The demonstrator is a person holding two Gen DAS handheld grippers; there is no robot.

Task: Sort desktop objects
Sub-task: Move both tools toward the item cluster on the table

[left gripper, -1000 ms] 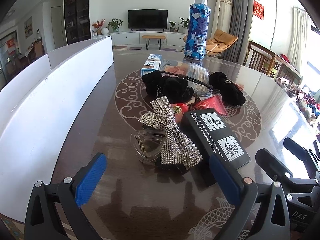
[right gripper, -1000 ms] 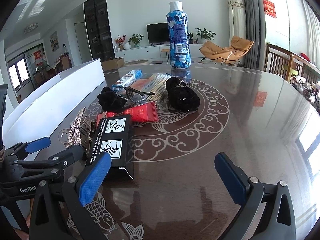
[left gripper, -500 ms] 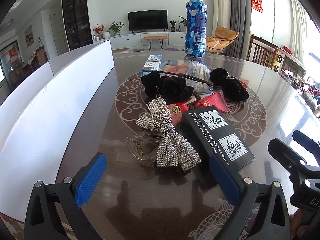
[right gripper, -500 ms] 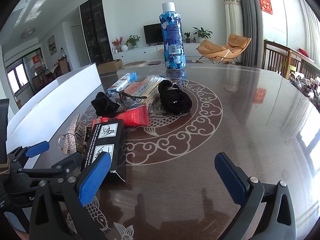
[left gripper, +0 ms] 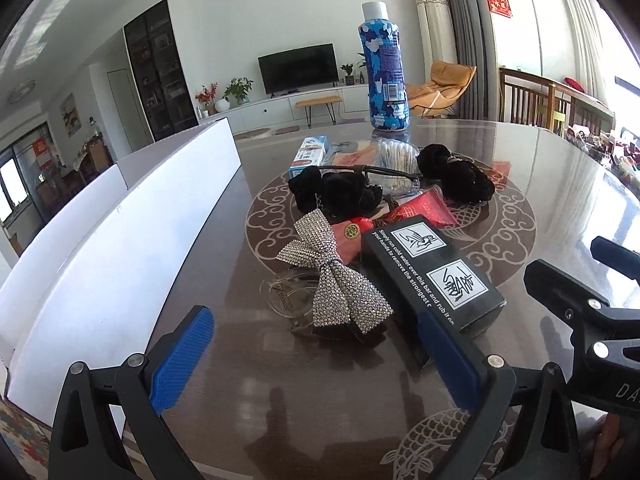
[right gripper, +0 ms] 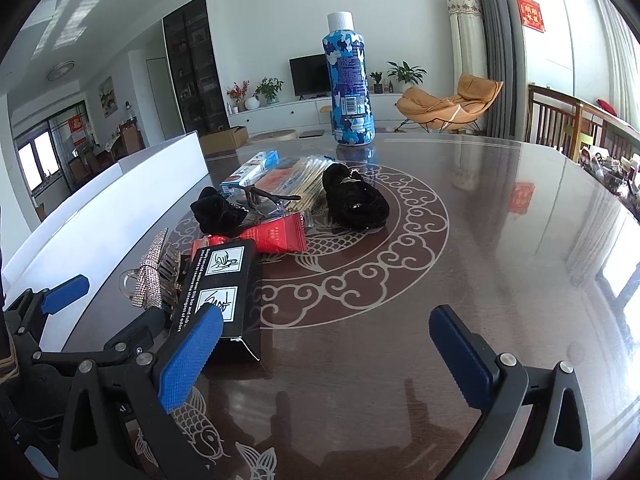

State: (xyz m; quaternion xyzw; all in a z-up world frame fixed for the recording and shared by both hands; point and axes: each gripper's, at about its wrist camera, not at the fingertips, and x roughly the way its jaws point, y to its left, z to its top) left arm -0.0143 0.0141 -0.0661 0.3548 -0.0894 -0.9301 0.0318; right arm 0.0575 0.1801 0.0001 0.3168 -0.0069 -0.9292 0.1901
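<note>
Both pads of the left gripper (left gripper: pixel 320 360) stand wide apart and empty in the left wrist view, and the rhinestone bow clip (left gripper: pixel 334 280) lies just ahead between them, its long axis running away and to the left. In the right wrist view the right gripper (right gripper: pixel 324 356) is also wide and empty, with the black box (right gripper: pixel 224 280) at its left pad (right gripper: pixel 188 360) and the bow farther left, so I judge the left hand nearer to it.

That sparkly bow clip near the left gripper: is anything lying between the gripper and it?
Nothing visible does. The rhinestone bow clip lies just ahead of the open left gripper, with only bare table between them. The black box sits close beside the bow on its right, near the right fingertip's path.
</note>
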